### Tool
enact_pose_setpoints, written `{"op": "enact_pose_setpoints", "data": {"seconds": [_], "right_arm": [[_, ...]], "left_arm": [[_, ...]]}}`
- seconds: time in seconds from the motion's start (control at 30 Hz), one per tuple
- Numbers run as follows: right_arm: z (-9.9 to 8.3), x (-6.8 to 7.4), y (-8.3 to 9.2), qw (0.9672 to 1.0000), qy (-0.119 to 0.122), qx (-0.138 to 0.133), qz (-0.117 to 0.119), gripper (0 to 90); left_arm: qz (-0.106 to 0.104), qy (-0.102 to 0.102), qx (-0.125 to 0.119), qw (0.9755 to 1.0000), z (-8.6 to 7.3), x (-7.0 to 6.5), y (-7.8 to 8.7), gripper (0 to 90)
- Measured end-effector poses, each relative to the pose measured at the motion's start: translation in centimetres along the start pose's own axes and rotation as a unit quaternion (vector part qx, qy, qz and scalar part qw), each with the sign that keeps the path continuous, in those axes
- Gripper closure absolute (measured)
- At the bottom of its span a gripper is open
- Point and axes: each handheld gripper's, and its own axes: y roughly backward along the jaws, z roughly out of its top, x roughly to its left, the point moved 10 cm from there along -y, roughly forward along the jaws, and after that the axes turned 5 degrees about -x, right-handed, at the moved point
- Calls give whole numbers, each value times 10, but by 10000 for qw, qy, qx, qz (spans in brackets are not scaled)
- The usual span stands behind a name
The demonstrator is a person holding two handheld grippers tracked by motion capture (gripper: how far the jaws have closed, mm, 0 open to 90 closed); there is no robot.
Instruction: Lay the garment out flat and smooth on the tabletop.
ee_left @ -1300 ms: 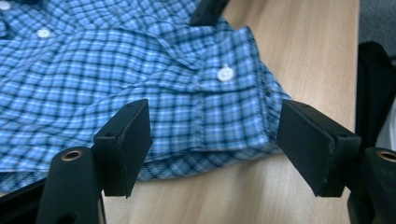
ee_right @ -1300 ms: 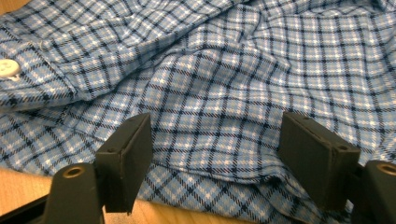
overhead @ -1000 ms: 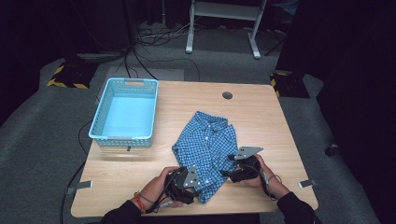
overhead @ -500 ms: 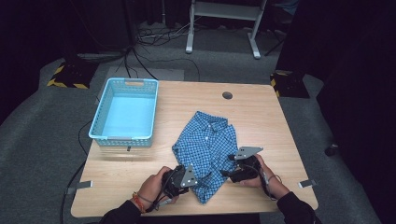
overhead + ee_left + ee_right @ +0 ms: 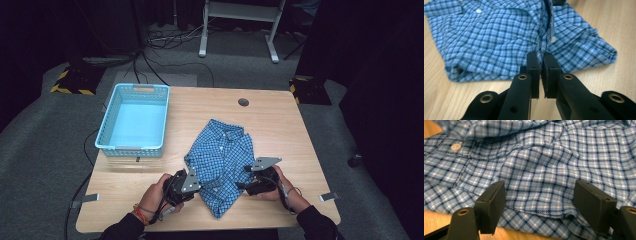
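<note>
1. Where the high view looks down on the wooden tabletop [image 5: 280, 115], a blue checked shirt [image 5: 222, 160] lies folded near the middle of its near half, with a light blue basket [image 5: 134, 120] well apart at the far left.
2. From above, the left gripper [image 5: 192, 181] sits at the shirt's near left edge and the right gripper [image 5: 248, 184] at its near right edge, each held in one of the person's hands; whether cloth is pinched there is too small to tell.
3. Seen from the left gripper view, the left gripper [image 5: 540, 65] has just been closing and now clamps a hemmed edge [image 5: 545, 30] of the shirt [image 5: 486, 40], which rises from the jaws as a taut double strip above the rest of the cloth.
4. Looking along the right gripper [image 5: 539, 195] in its own view, its jaws stand wide apart with a fold of the shirt [image 5: 541, 162] between them; the pads do not press on it.
5. A white button [image 5: 456, 146] shows at the far left of that view.
</note>
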Motion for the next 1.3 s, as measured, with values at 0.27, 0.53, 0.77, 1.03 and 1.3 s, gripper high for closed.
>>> {"op": "enact_pose_setpoints", "data": {"seconds": [0.27, 0.53, 0.77, 1.03, 1.3], "right_arm": [[0, 0, 0, 10000, 4, 2, 10, 264], [0, 0, 0, 10000, 21, 2, 30, 265], [0, -1, 1, 10000, 36, 1, 40, 265], [-1, -1, 1, 10000, 39, 13, 50, 265], [-3, -4, 4, 10000, -18, 74, 63, 274]], "left_arm": [[275, 327, -45, 9991, -13, 15, 10, 850], [481, 722, -39, 9962, -30, 32, 22, 849], [651, 939, -2, 9935, -45, 44, 33, 849], [825, 1161, -38, 9898, -57, 54, 45, 848], [868, 1325, -149, 9873, -61, 55, 54, 848]]}}
